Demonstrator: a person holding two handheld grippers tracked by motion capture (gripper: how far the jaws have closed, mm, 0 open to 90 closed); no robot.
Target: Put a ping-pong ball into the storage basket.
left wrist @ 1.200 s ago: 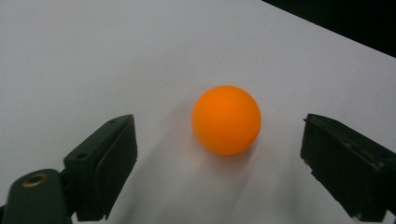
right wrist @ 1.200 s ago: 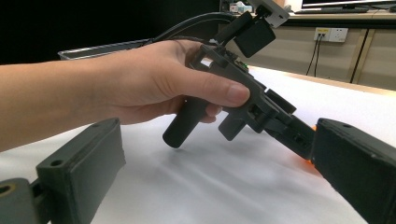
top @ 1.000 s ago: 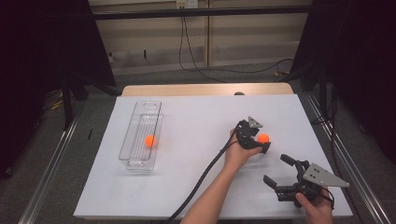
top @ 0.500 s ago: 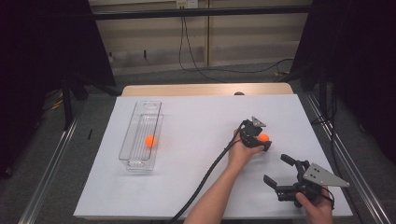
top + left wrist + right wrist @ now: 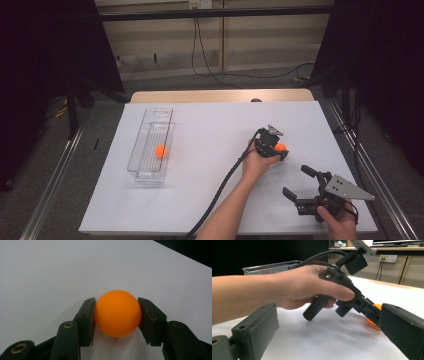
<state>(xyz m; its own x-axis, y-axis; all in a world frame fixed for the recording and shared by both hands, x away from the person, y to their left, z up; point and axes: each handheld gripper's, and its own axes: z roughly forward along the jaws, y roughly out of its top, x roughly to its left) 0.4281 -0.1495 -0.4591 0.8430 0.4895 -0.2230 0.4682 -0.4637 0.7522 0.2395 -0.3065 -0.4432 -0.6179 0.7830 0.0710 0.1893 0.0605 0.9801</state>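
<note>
Left tongs (image 5: 117,322) have just been closing and now clamp the orange ball (image 5: 117,313) on the table (image 5: 210,130), at 3 o'clock from the clear tray (image 5: 150,150). Right tongs (image 5: 305,186) stand open, empty. Lift straight; keep pads centred so the ball cannot squirt out.

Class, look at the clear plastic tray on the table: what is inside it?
One orange ball lies inside the clear plastic tray. Its see-through walls hide nothing; the rest of the tray looks bare.
</note>
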